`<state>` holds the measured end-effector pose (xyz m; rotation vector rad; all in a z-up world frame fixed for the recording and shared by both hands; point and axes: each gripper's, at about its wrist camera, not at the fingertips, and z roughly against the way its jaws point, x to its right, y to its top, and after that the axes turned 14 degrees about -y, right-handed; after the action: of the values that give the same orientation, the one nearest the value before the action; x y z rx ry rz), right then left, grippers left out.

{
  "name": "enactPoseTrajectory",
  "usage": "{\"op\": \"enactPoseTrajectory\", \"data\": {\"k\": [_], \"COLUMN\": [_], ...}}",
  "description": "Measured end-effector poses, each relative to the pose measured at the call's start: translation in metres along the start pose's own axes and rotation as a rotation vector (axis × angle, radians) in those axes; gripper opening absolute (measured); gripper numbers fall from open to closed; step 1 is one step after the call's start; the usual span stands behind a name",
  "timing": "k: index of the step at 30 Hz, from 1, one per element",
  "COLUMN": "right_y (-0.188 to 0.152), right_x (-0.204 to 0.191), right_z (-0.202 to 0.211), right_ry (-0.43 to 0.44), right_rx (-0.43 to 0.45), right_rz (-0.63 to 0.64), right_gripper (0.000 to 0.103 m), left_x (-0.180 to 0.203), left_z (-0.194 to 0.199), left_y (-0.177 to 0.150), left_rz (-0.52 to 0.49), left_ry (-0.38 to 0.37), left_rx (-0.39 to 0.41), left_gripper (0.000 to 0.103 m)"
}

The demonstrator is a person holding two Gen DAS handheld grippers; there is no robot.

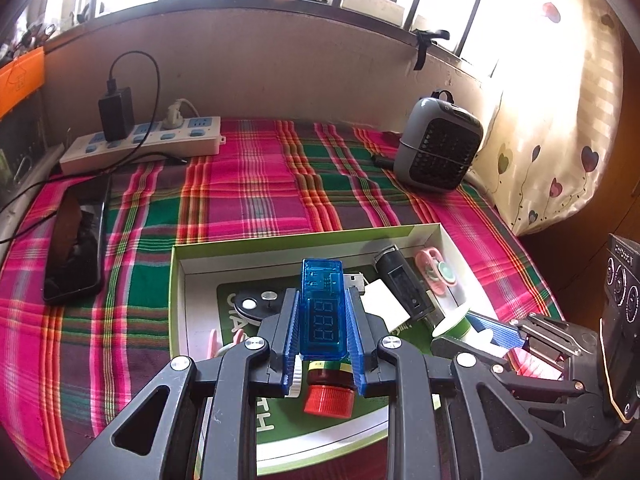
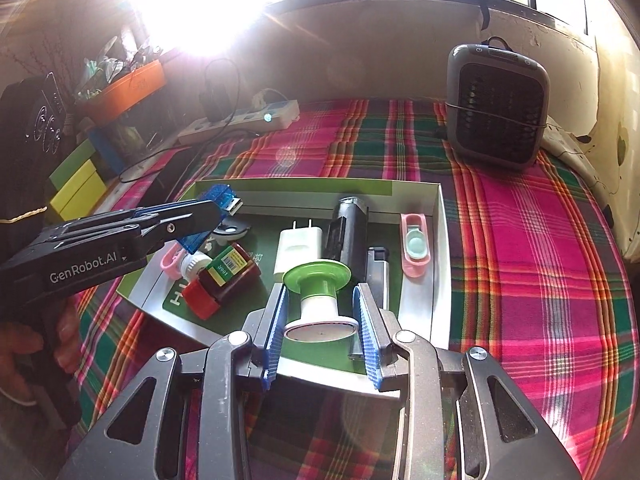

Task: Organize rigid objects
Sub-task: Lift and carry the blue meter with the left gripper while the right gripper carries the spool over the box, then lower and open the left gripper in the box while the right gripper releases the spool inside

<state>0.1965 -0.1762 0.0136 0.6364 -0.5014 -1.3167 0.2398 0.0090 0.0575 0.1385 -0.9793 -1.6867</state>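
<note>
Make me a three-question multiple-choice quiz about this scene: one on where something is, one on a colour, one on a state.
1. Where does the red-capped bottle lie?
A. in the box
B. on the power strip
C. beside the fan

2. What colour is the USB meter in the left tool?
A. yellow
B. blue
C. white

3. How is the right tool relative to the green-and-white spool?
A. far from it
B. open around it
C. crushing it flat

Answers: 1 A, it rests on the box floor; 2 B, its clear casing is blue; 3 B, gaps show beside both fingers.
</note>
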Motion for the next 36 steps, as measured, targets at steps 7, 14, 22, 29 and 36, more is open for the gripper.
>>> {"op": "enactPoseTrajectory", "data": {"k": [7,14,22,29,36], "right_y": [0.000,0.001,0.001,0.000,0.000], "right_x": [-0.002,-0.006,-0.006,-0.007,-0.009], "right_z": [-0.010,-0.016,-0.021,-0.023,-0.026], "right_ry": [0.011,0.018,0.022,0.026,0.031], "right_rx": [-0.022,-0.031,-0.044,-0.049,-0.057], "right_rz": [0.013,0.033,0.042,0.056,0.063], "right_gripper": [0.035,0.035,0.035,0.035,0.035], "left_x": [-0.007,-0.009,-0.009,-0.010,-0.008], "left_z": [-0.016,-0.028,-0.036,-0.038,-0.037], "left_y": [0.005,0.006,0.005,0.004,0.005], "left_rz": [-0.002,-0.003,-0.008,-0.003,0.001], "left_ry": [0.005,0.006,0.008,0.010,0.005], "left_rx": [-0.024,-0.046,-0.062,-0.071,-0.067], "left_gripper": [0.021,0.021,0.021,0.021,0.021]}}
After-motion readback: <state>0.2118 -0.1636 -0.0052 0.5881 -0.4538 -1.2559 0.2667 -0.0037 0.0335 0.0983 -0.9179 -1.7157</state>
